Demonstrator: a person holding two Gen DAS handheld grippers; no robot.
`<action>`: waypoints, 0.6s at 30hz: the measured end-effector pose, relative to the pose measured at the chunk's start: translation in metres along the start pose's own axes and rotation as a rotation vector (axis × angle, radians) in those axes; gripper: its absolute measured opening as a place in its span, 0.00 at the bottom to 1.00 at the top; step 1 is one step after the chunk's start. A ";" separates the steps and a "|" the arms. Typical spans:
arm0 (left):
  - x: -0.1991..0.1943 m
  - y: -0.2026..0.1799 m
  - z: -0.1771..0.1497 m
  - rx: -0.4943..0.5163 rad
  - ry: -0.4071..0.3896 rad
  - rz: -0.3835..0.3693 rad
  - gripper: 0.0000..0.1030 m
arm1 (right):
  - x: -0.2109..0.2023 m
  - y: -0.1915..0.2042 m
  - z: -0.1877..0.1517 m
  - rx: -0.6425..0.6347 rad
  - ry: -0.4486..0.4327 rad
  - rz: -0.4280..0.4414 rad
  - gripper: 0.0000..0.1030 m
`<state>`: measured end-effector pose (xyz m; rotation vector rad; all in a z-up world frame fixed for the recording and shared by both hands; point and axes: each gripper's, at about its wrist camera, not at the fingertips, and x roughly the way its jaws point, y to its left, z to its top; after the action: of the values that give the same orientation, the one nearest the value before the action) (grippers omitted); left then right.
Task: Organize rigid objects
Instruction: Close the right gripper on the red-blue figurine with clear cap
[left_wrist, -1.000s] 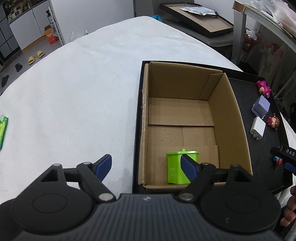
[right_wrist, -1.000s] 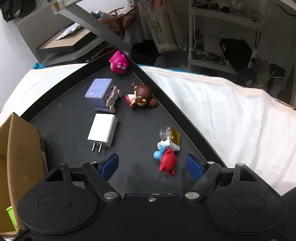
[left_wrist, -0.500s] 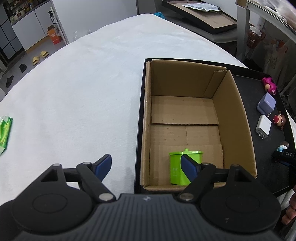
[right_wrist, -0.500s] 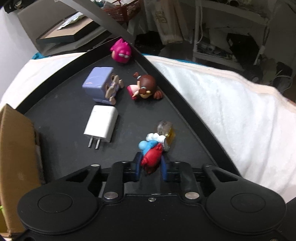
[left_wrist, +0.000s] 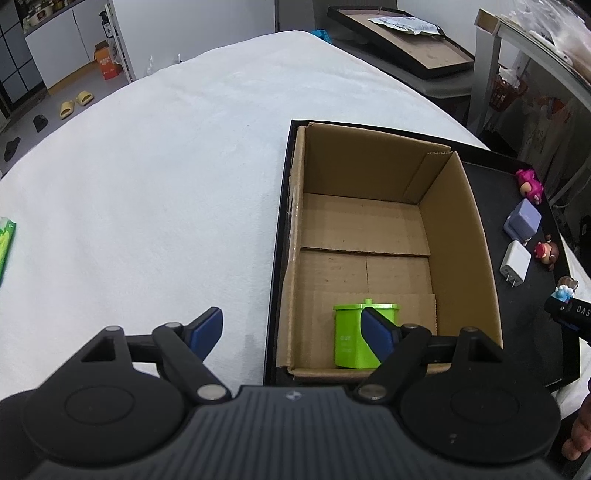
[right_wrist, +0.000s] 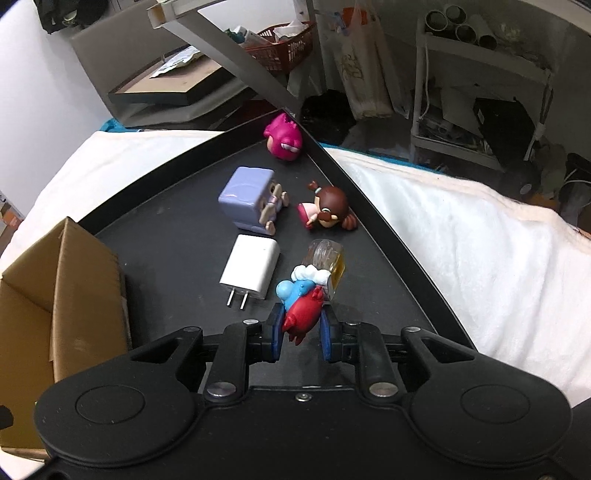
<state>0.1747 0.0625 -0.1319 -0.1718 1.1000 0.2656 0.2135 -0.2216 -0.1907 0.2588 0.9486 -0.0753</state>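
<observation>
My right gripper (right_wrist: 300, 334) is shut on a red and blue toy figure (right_wrist: 301, 306), lifted a little above the black tray (right_wrist: 177, 254). On the tray lie a white charger (right_wrist: 251, 273), a purple cube toy (right_wrist: 249, 199), a brown-haired doll (right_wrist: 328, 212) and a pink plush figure (right_wrist: 283, 137). A cardboard box (left_wrist: 458, 236) stands on the tray's left part, holding a green container (left_wrist: 356, 338) at its near end. My left gripper (left_wrist: 291, 332) hangs open above the box's near left corner, holding nothing.
A white cloth (left_wrist: 166, 177) covers the table around the tray. A green packet (left_wrist: 6, 243) lies at the far left edge. Shelves, a red basket (right_wrist: 286, 48) and a framed board (right_wrist: 166, 79) stand beyond the table. A person's fingers (left_wrist: 580, 432) show at bottom right.
My right gripper closed on the red and blue toy figure and raised it slightly off the tray. The left gripper stayed open, drifting little.
</observation>
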 end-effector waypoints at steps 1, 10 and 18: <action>0.000 0.001 0.000 -0.004 -0.001 -0.004 0.78 | -0.002 0.002 0.000 -0.007 -0.001 -0.001 0.19; -0.001 0.010 0.000 -0.030 -0.009 -0.037 0.78 | -0.014 0.018 0.002 -0.062 -0.026 -0.026 0.19; -0.002 0.020 0.000 -0.064 -0.015 -0.080 0.78 | -0.028 0.046 0.007 -0.128 -0.065 -0.015 0.19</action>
<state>0.1672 0.0815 -0.1300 -0.2692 1.0677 0.2304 0.2108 -0.1807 -0.1560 0.1300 0.8871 -0.0368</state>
